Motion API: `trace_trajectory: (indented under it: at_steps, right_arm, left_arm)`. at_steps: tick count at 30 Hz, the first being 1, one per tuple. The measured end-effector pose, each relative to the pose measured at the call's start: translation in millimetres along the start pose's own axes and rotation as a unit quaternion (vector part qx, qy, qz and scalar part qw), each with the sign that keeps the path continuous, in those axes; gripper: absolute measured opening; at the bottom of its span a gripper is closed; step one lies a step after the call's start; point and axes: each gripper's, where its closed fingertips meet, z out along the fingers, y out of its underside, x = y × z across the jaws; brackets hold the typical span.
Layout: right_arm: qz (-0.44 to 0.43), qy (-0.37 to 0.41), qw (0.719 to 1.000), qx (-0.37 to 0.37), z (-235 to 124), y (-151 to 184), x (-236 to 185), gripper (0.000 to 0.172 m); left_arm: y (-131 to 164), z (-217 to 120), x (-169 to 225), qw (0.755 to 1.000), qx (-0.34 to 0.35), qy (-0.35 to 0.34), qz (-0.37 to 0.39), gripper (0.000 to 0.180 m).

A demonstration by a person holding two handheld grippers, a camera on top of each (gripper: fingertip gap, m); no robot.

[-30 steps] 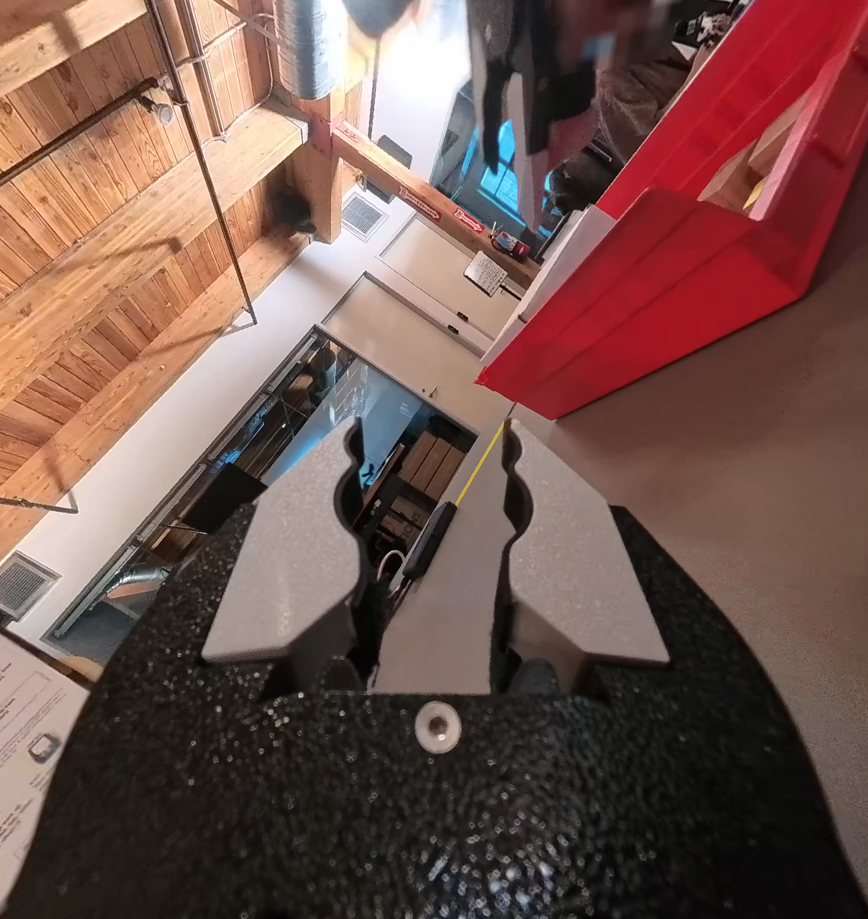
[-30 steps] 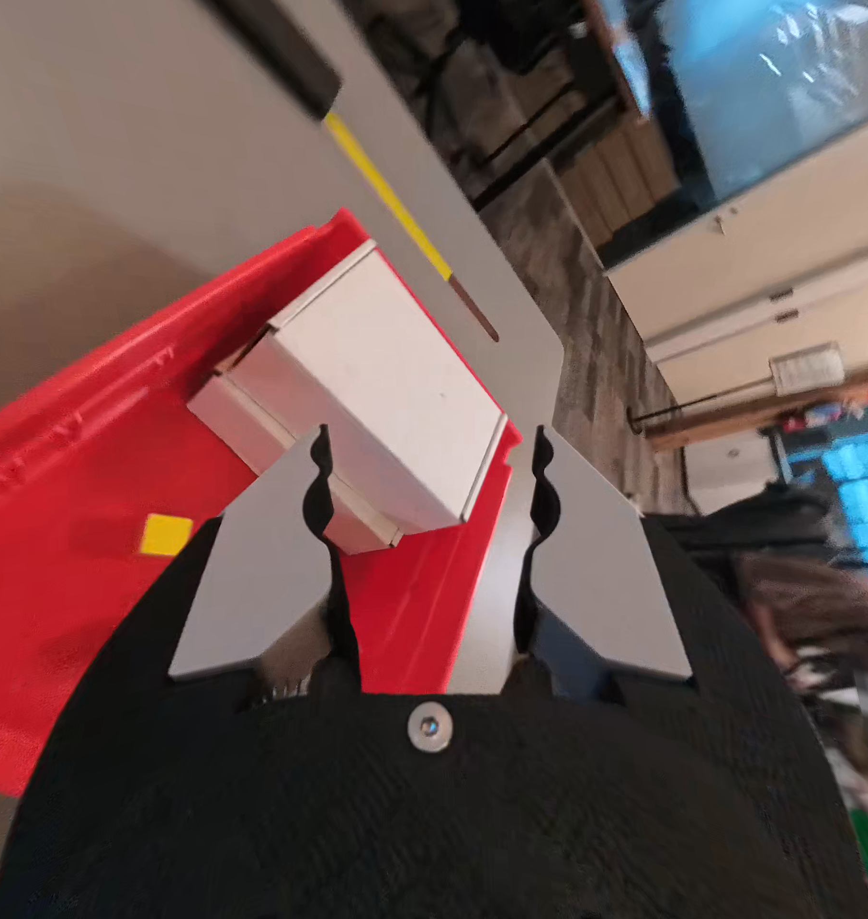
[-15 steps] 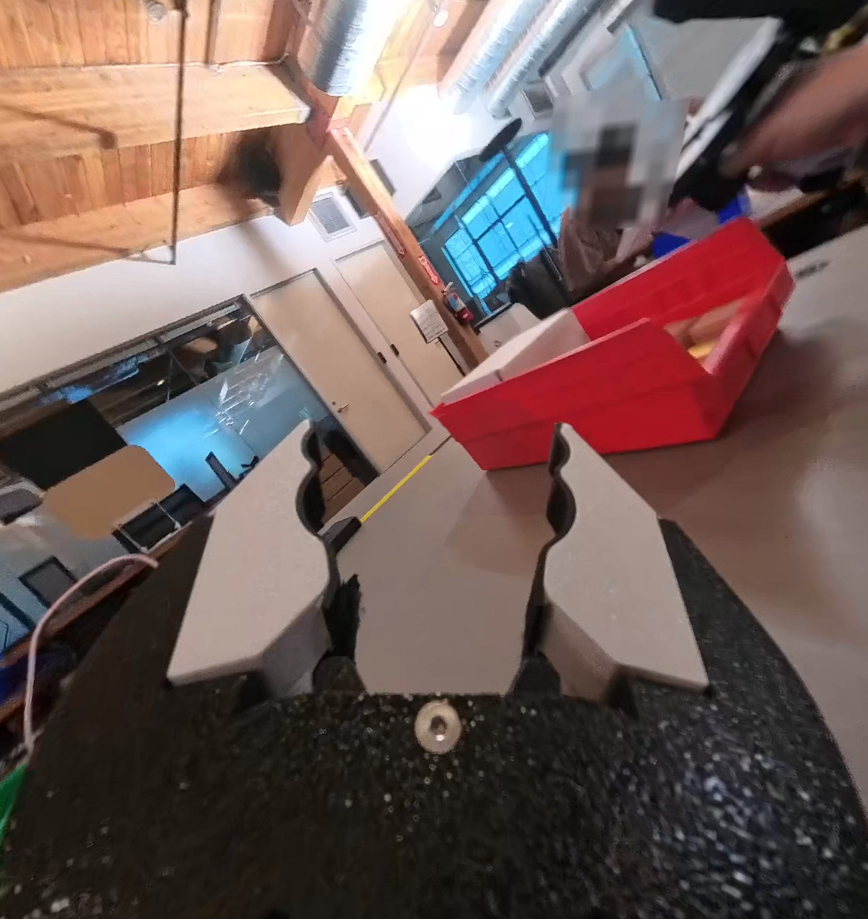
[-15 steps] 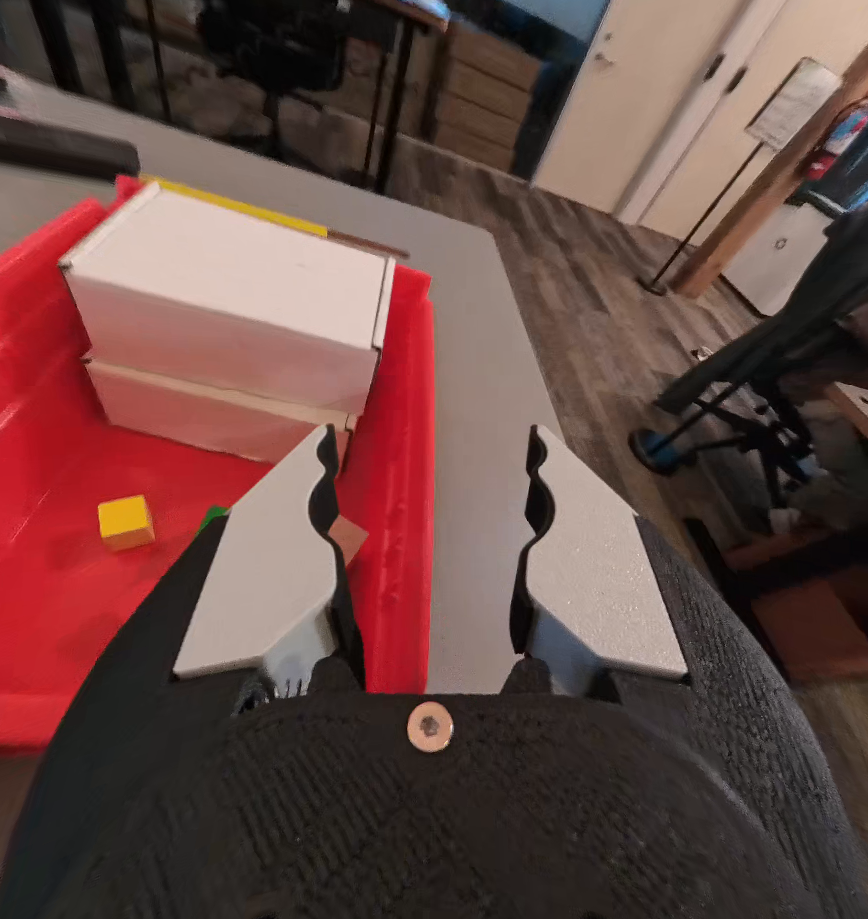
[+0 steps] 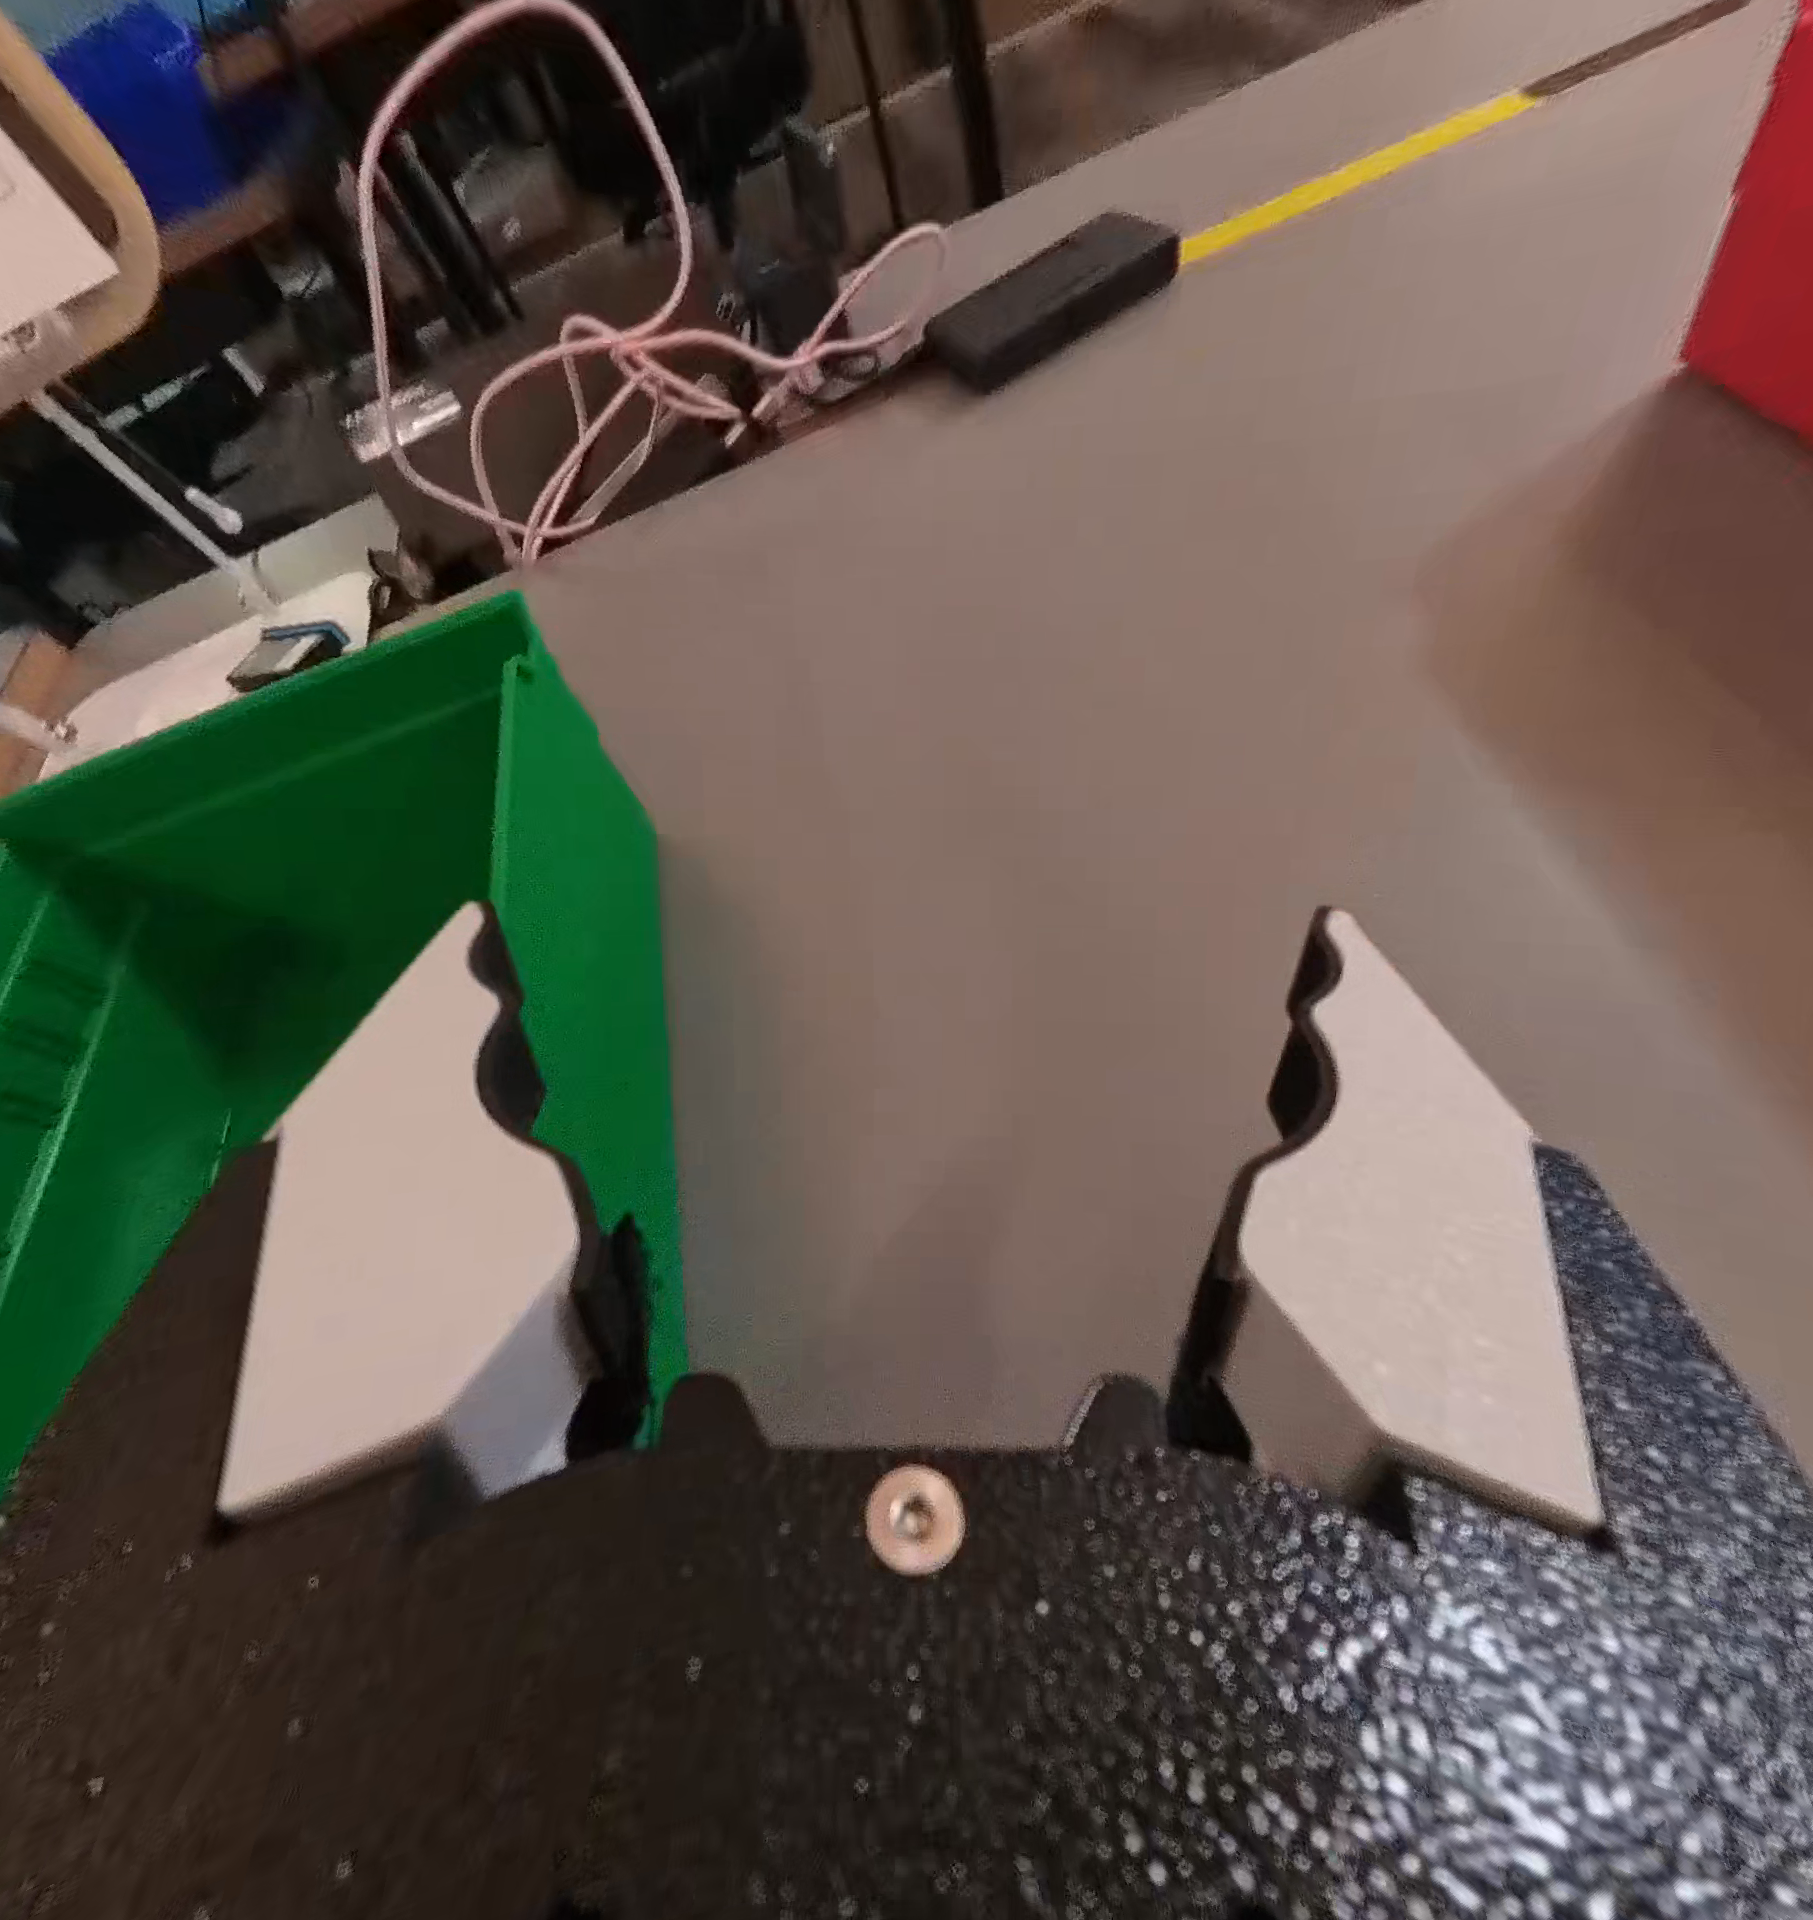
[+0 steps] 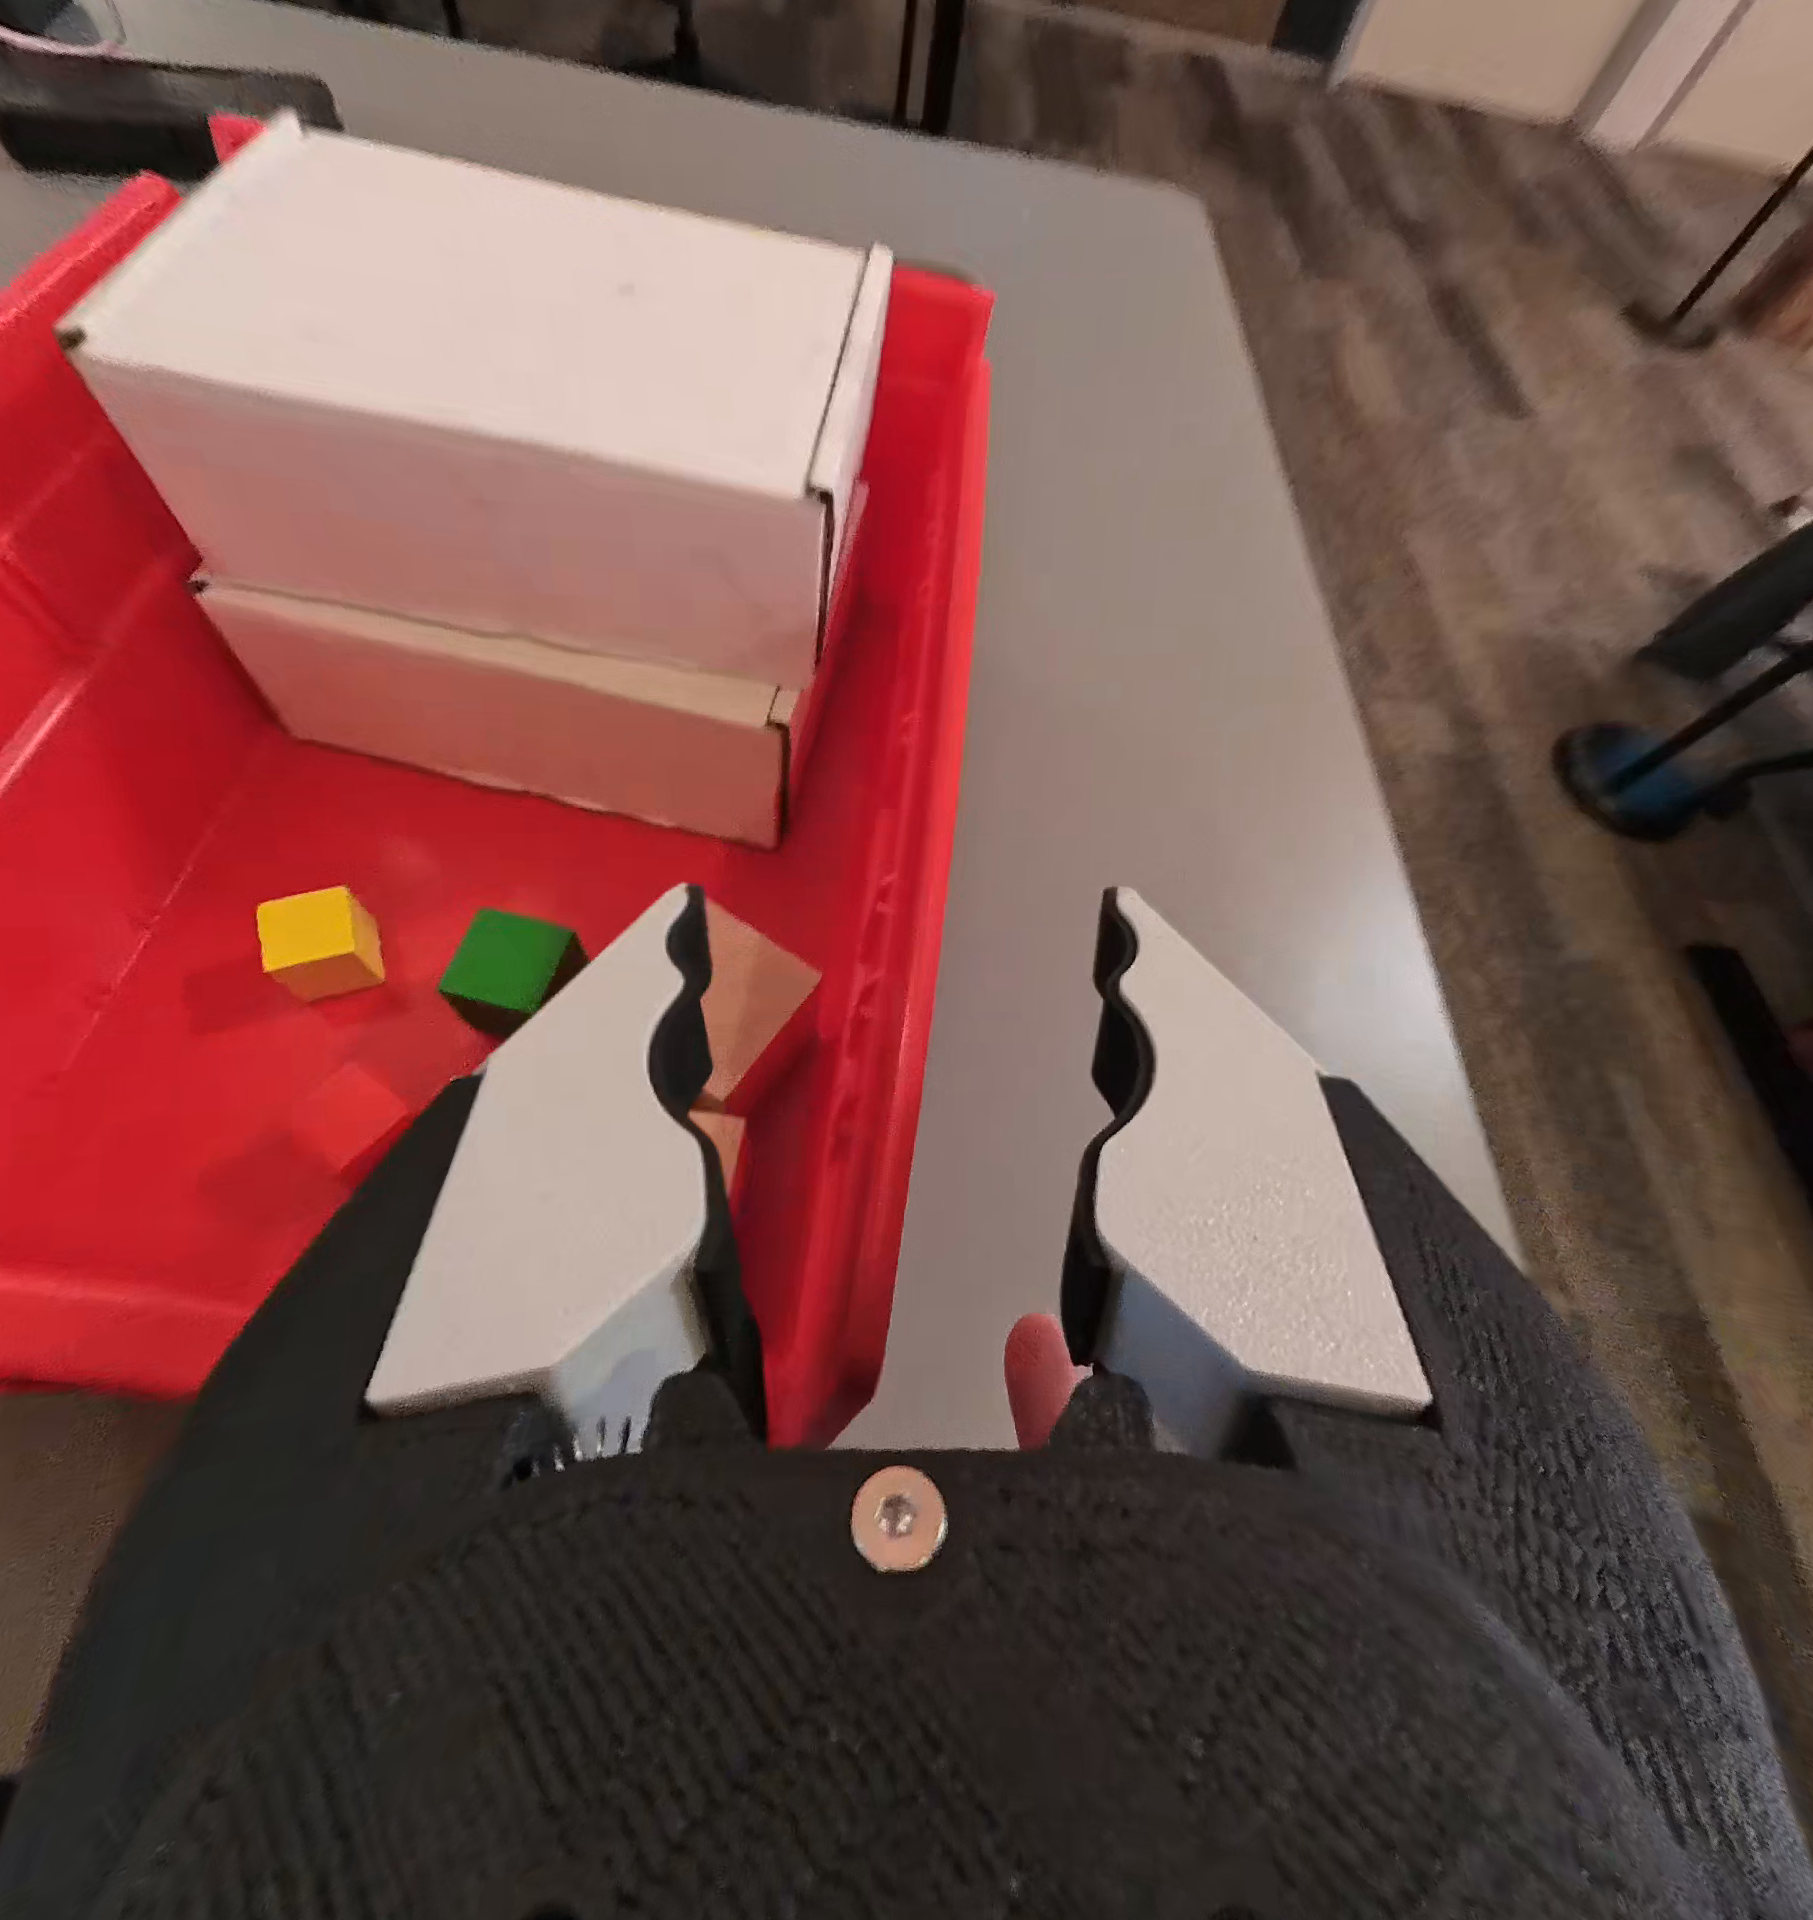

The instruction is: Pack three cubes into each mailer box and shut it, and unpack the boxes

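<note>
We are just starting: both white boxes [image 6: 486,416] look shut, cubes [image 6: 318,940] lie loose in the red bin [image 6: 912,727]. Our left claw [image 5: 902,925] is wide and our right claw [image 6: 897,904] partly open, both empty.

You are looking at two mailer boxes [image 6: 486,416] stacked at eleven o'clock inside the bin [image 6: 912,727], cubes [image 6: 512,966] lying before them, table [image 6: 1141,623] stretching at one o'clock.

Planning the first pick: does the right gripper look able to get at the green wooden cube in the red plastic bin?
Probably yes. The right gripper is open and empty above the red plastic bin's near wall; the green wooden cube lies uncovered beside its left finger.
</note>
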Motion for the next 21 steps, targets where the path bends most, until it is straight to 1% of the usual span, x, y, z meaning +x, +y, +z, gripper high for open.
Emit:
trace_trajectory:
  at_steps: [3,7,9,12,14,16,20,21]
  right_arm:
    - [0.013,-0.004,0.999,-0.033,4.2,13.2,1.3,0.071]
    - [0.022,-0.016,0.998,-0.06,11.6,23.3,-3.1,0.06]
    - [0.026,-0.01,0.997,-0.075,16.5,28.3,-2.8,0.058]
    - [0.026,0.001,0.997,-0.077,17.2,28.1,-0.5,0.046]
    - [0.028,-0.007,0.996,-0.081,17.3,29.6,-2.9,0.026]
    - [0.022,-0.025,0.994,-0.101,18.5,37.2,-8.2,0.011]
    - [0.016,-0.038,0.993,-0.108,18.1,39.4,-12.8,0.005]
    - [0.01,-0.037,0.993,-0.108,18.0,39.2,-13.4,0.005]
  left_arm:
    - [2.9,-2.7,-9.9,1.0,-0.006,-0.015,-0.005,0.14]
    - [11.6,-5.6,-24.7,0.999,-0.024,-0.029,-0.015,0.139]
    - [16.1,-6.2,-33.0,0.999,-0.033,-0.036,-0.022,0.139]
    - [23.7,-6.7,-43.4,0.998,-0.047,-0.043,-0.03,0.137]
    - [32.6,-6.6,-49.6,0.996,-0.066,-0.045,-0.036,0.134]
    - [45.1,-6.9,-57.2,0.994,-0.091,-0.047,-0.045,0.132]
    - [67.7,-7.7,-66.6,0.988,-0.125,-0.031,-0.084,0.127]
    - [70.3,-8.7,-67.0,0.987,-0.127,-0.023,-0.092,0.122]
